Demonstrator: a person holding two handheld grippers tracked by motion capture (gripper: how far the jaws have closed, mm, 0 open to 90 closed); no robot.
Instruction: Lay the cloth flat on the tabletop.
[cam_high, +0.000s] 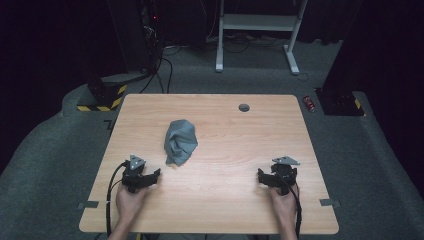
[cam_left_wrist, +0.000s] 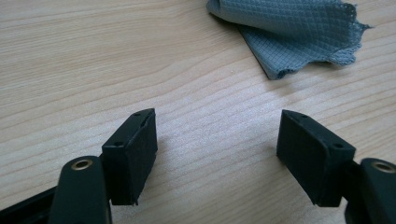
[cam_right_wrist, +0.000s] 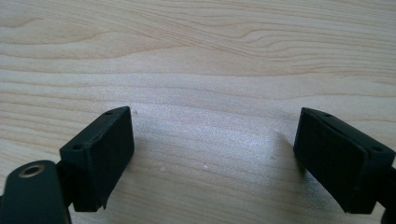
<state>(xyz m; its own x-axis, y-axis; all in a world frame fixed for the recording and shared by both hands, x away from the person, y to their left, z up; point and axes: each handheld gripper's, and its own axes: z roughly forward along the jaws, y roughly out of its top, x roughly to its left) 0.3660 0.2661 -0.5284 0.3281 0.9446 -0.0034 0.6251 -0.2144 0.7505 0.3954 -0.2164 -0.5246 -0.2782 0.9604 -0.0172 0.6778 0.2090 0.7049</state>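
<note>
A crumpled grey cloth (cam_high: 180, 142) lies on the wooden table (cam_high: 225, 125), left of centre. Its checked weave and frayed edge show at the top of the left gripper view (cam_left_wrist: 289, 32). My left gripper (cam_high: 141, 176) rests near the table's front left, just short of the cloth, open with bare wood between its jaws (cam_left_wrist: 217, 140). My right gripper (cam_high: 276, 176) sits at the front right, well away from the cloth, also open over bare wood (cam_right_wrist: 212, 144). A hand holds each gripper from the near edge.
A round grey cable grommet (cam_high: 244, 107) sits in the table near the far edge. Tape tabs (cam_high: 88, 204) mark the front corners. Beyond the table are a white desk frame (cam_high: 257, 30), dark equipment and cables on grey carpet.
</note>
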